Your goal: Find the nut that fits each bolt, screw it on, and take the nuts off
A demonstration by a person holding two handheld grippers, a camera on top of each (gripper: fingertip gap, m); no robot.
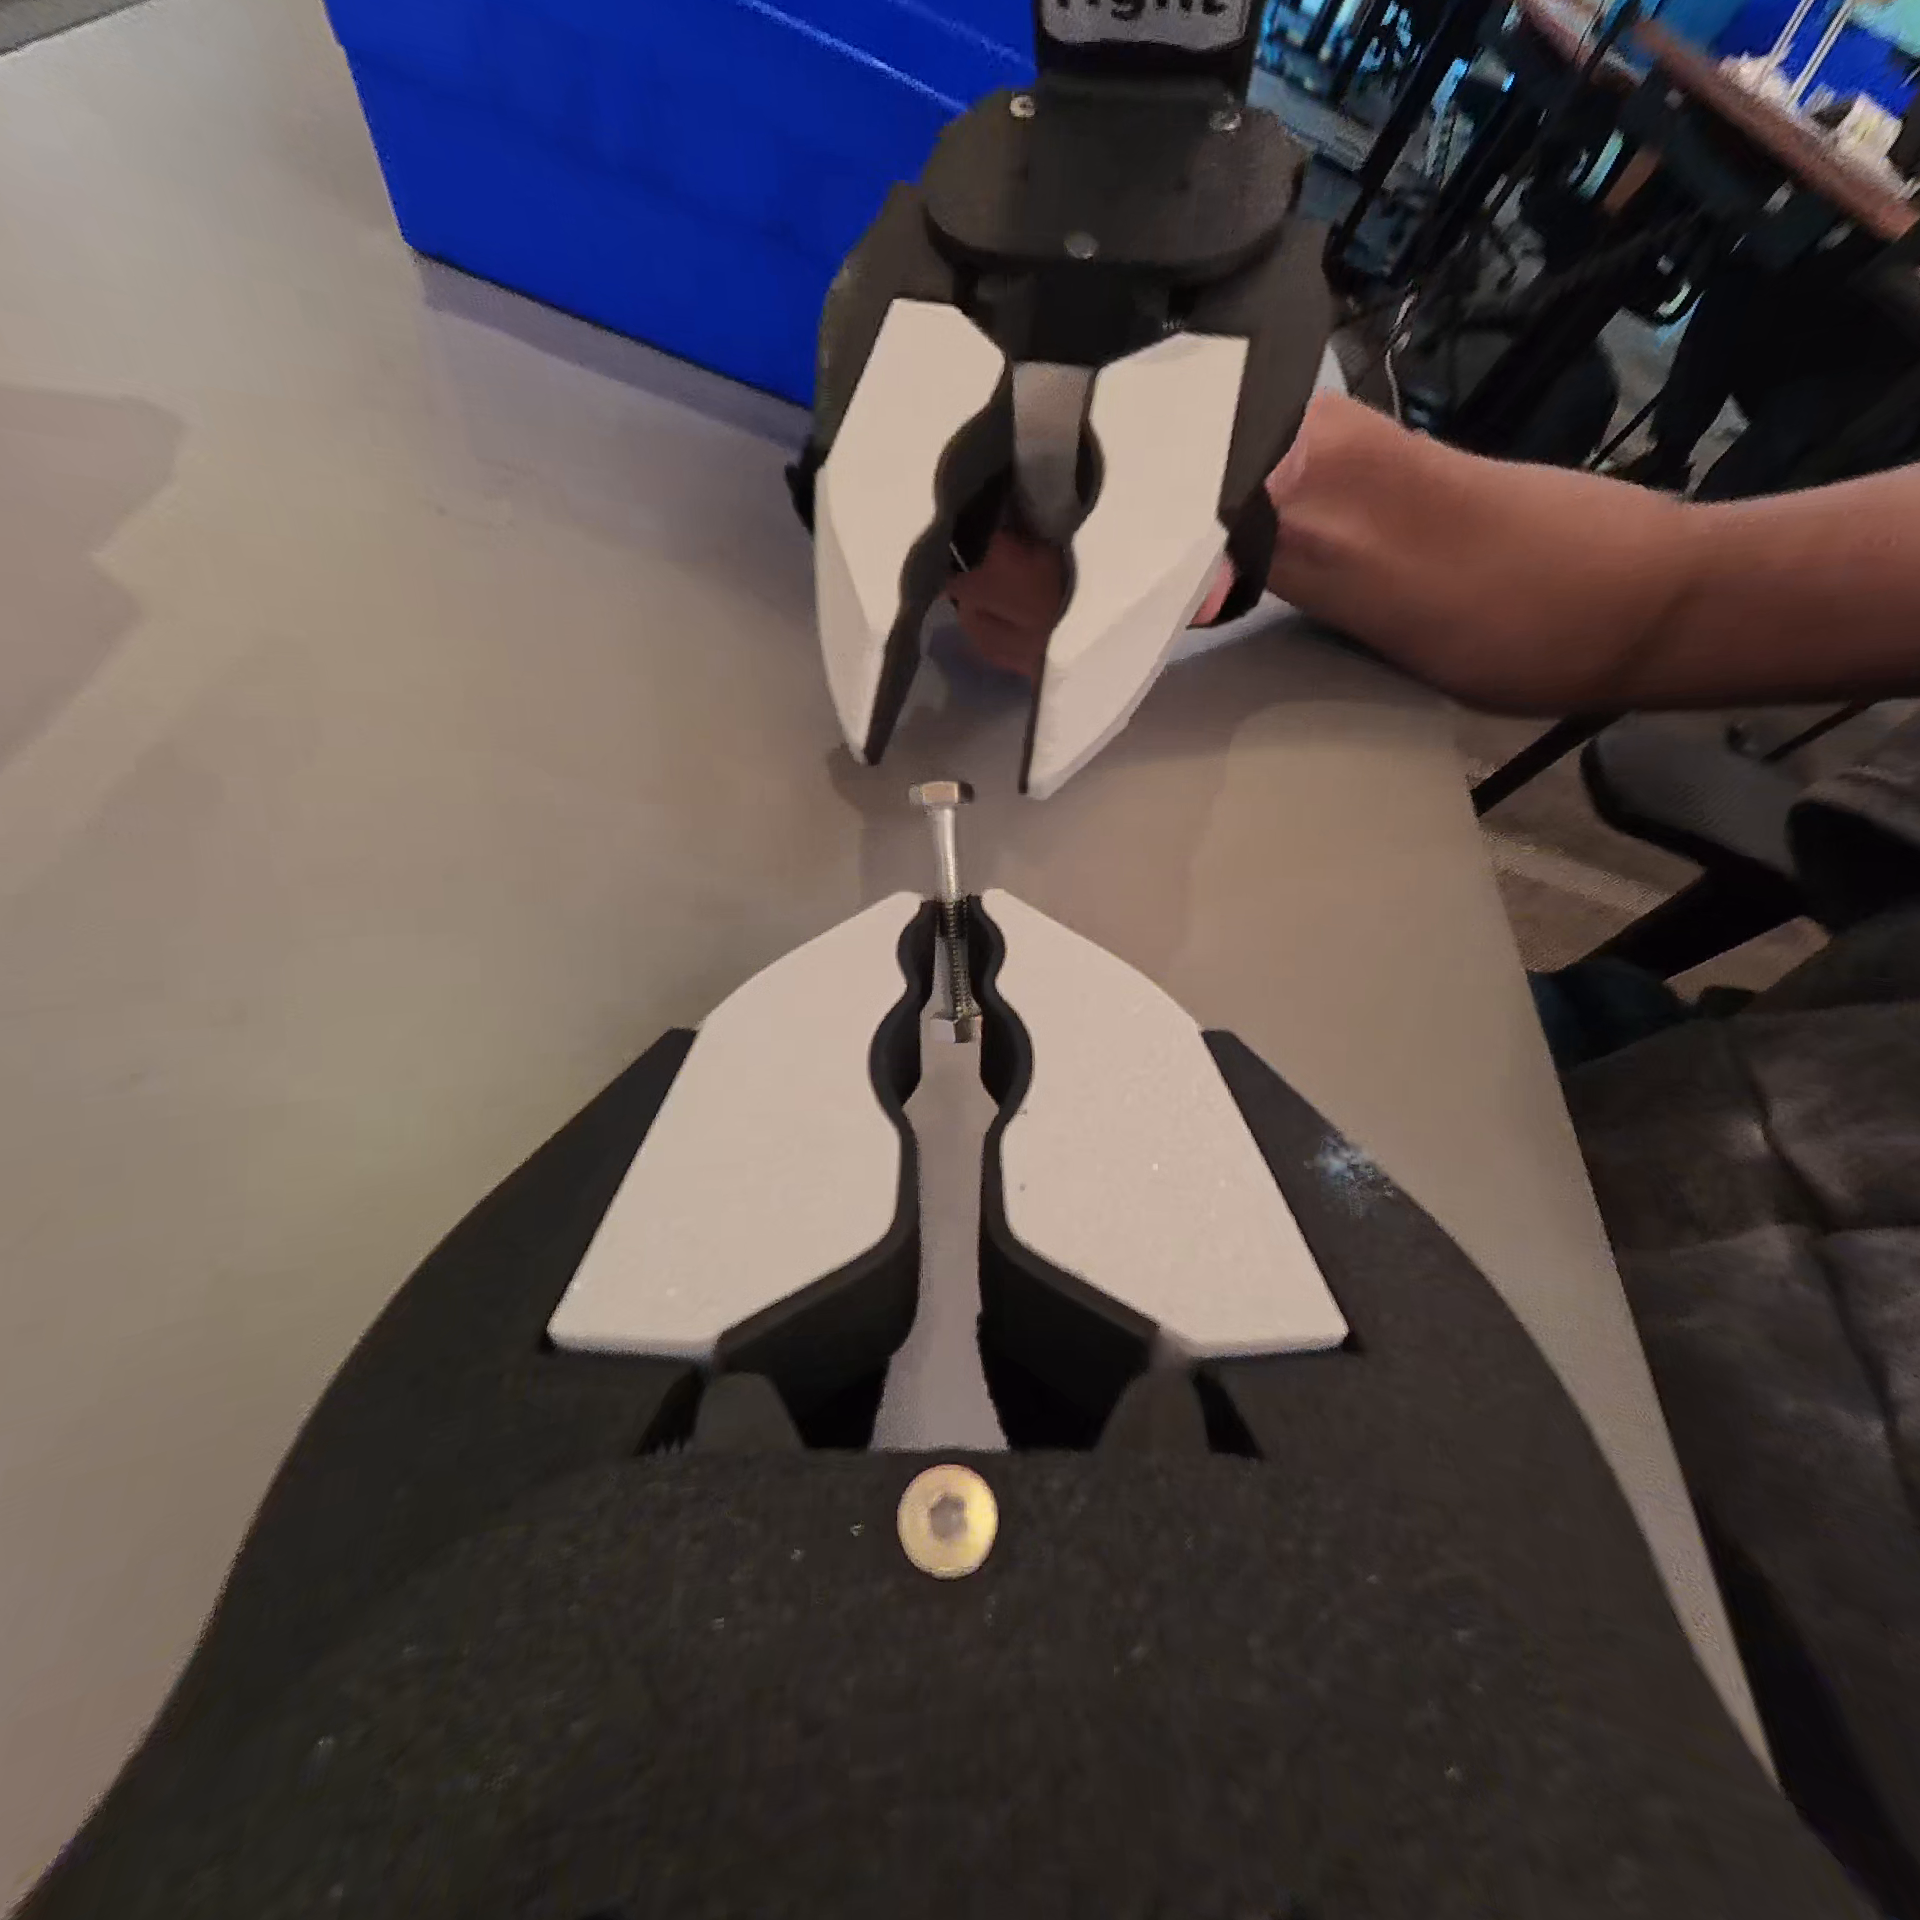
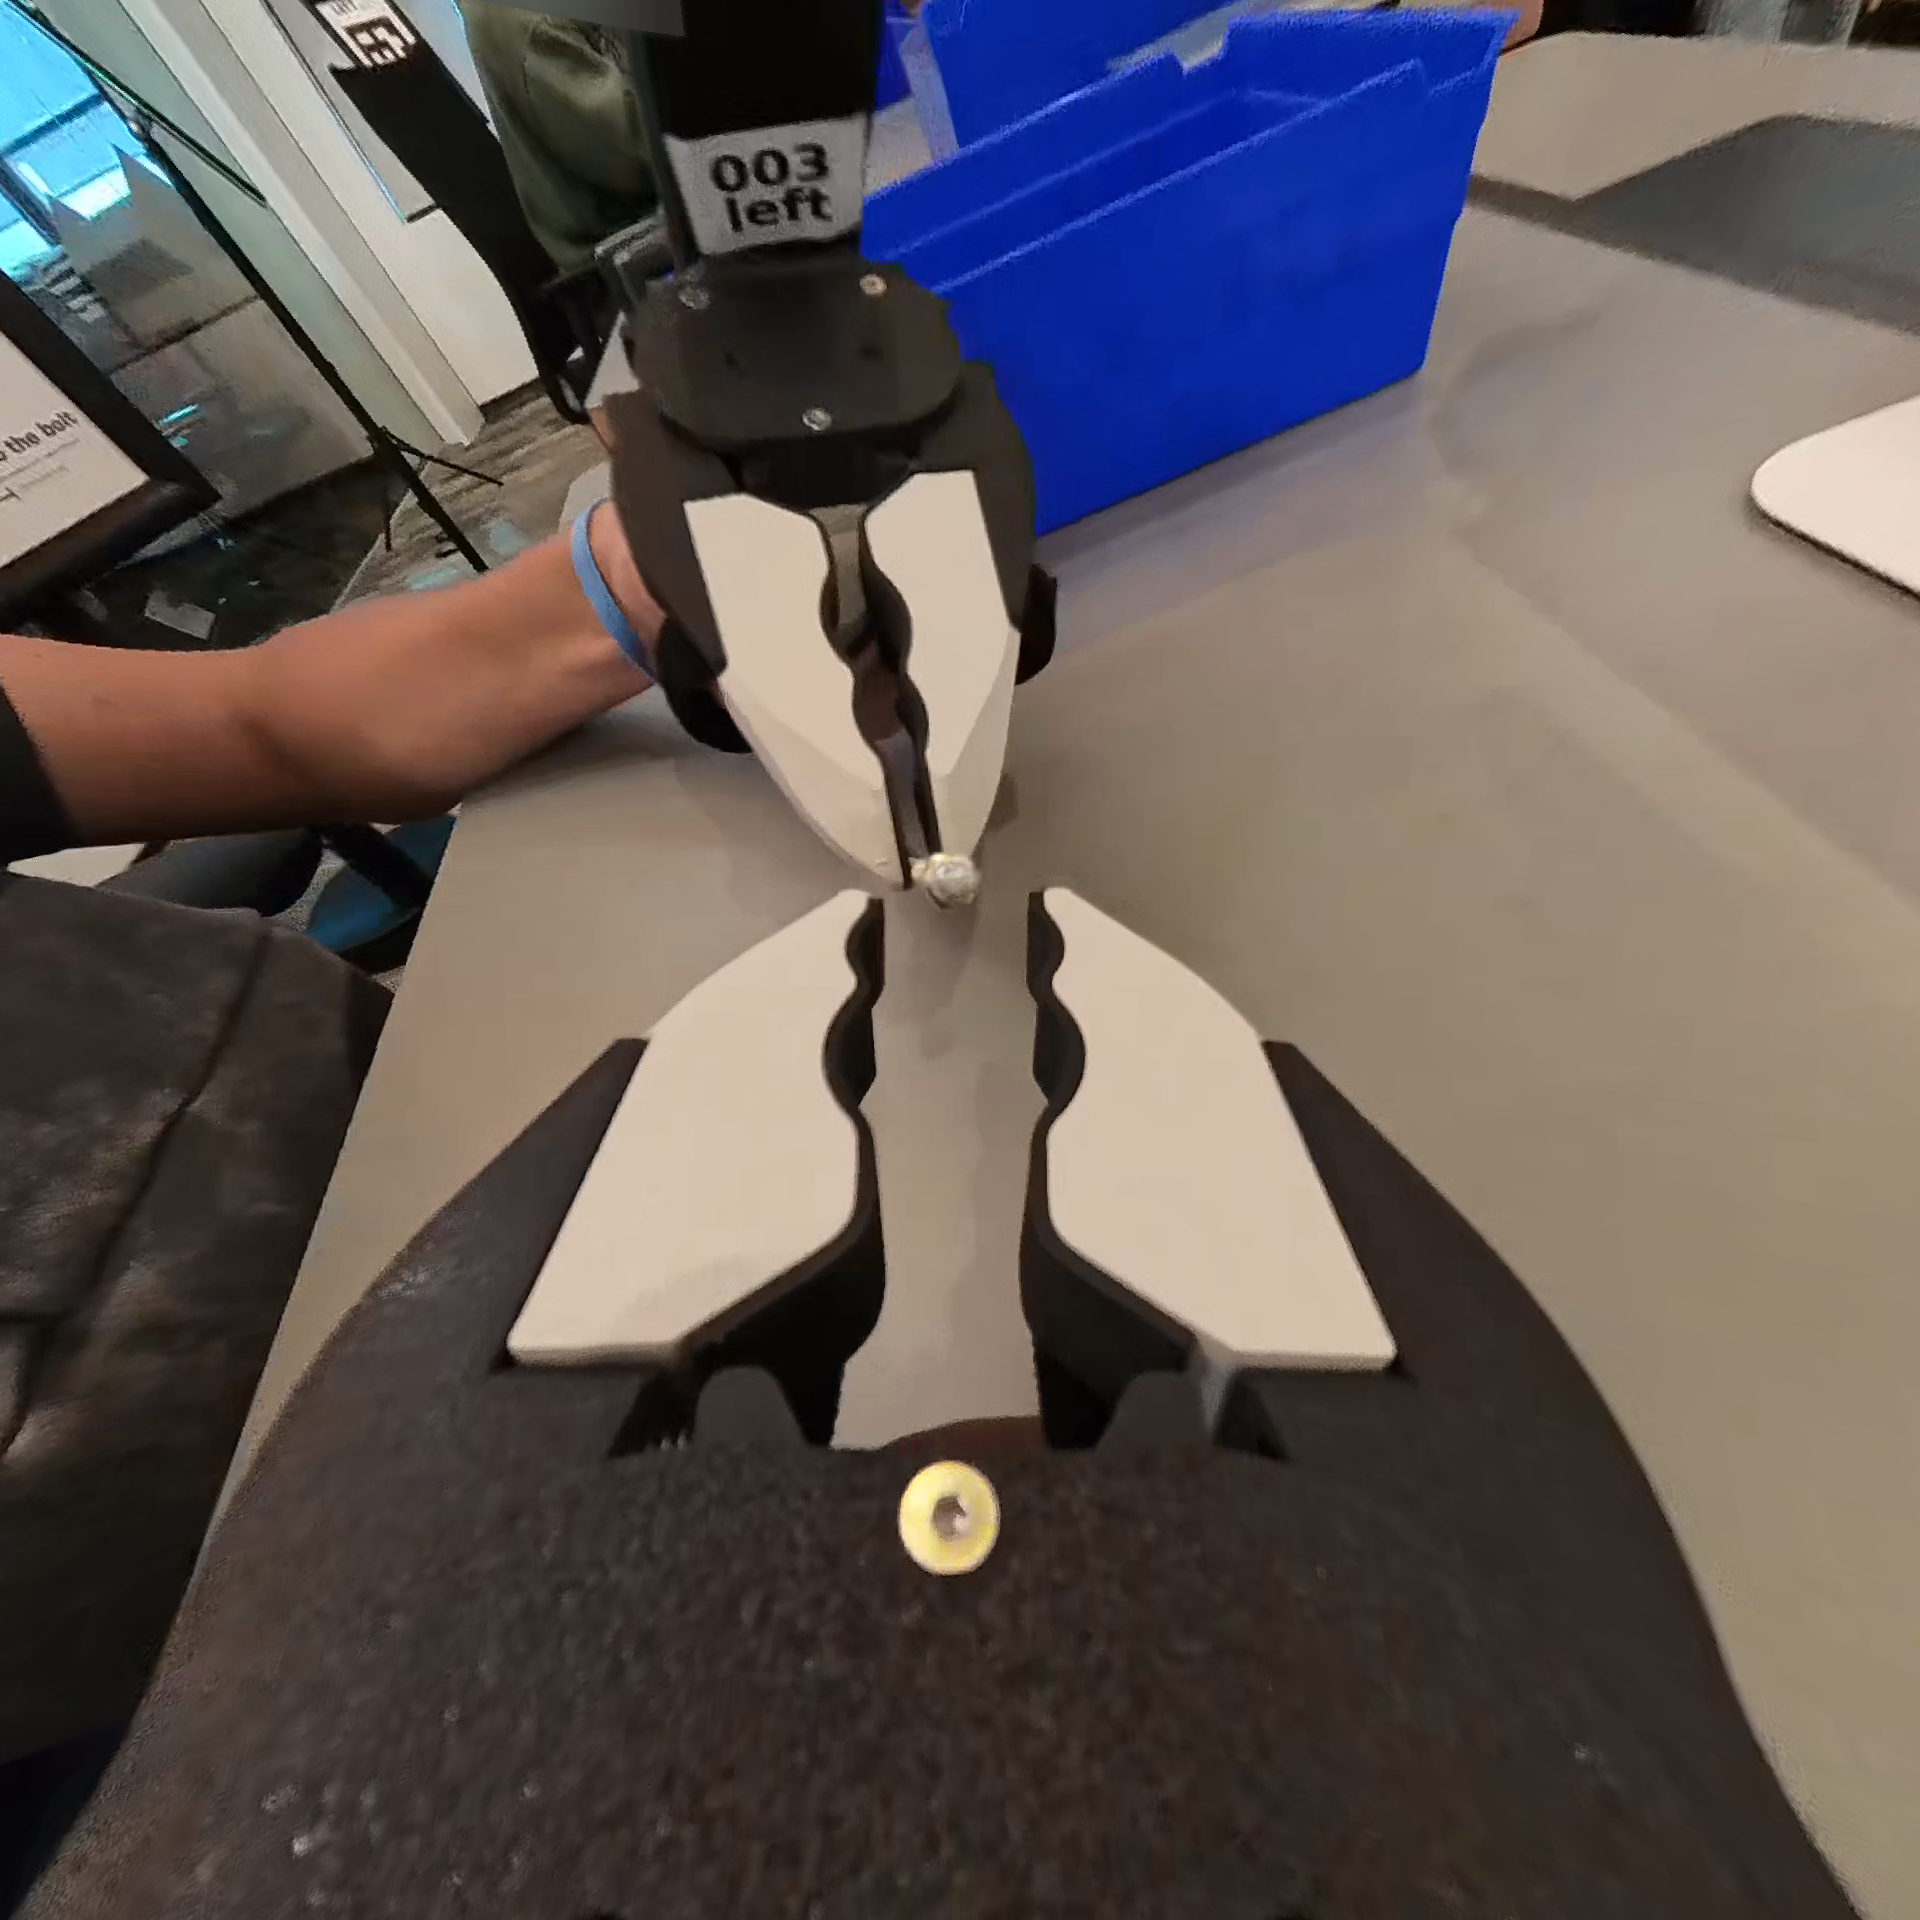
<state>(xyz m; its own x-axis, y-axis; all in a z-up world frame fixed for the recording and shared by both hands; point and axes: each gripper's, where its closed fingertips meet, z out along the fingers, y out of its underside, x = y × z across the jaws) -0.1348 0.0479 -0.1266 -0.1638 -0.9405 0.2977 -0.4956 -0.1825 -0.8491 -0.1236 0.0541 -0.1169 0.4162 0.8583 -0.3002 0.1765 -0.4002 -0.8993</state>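
Left gripper [image 1: 951,904]: closed narrow on the bolt [image 1: 945,862]; threaded shank is clamped between the fingertips, head sticks out past the tips toward the right gripper [image 1: 951,774].
Nut [image 1: 951,1031]: seen on the shank end, behind the left tips, in the hollow between the fingers; whether it is threaded on or only resting there cannot be told.
Right gripper, own view [image 2: 956,904]: fingers spread wide, nothing held; bolt head [image 2: 954,878] sits just ahead of the gap, slightly left of centre.
Spacing: right tips are near the head but apart from it; no contact seen.
Table [image 1: 364,727]: grey; no loose nuts seen in either view. Blue bin [image 2: 1195,312] well behind the left gripper.
Step, judged: handover or regrip of the bolt at the head so the nut end is freed.
How to do it well: right gap should be centred on the head first; axis kept in line with the shank. Flats of the head should be pinched, not corners. Left grip should be held until the right is firm.
Risk: thin bolt may pivot or drop if released early; threads give poor grip.
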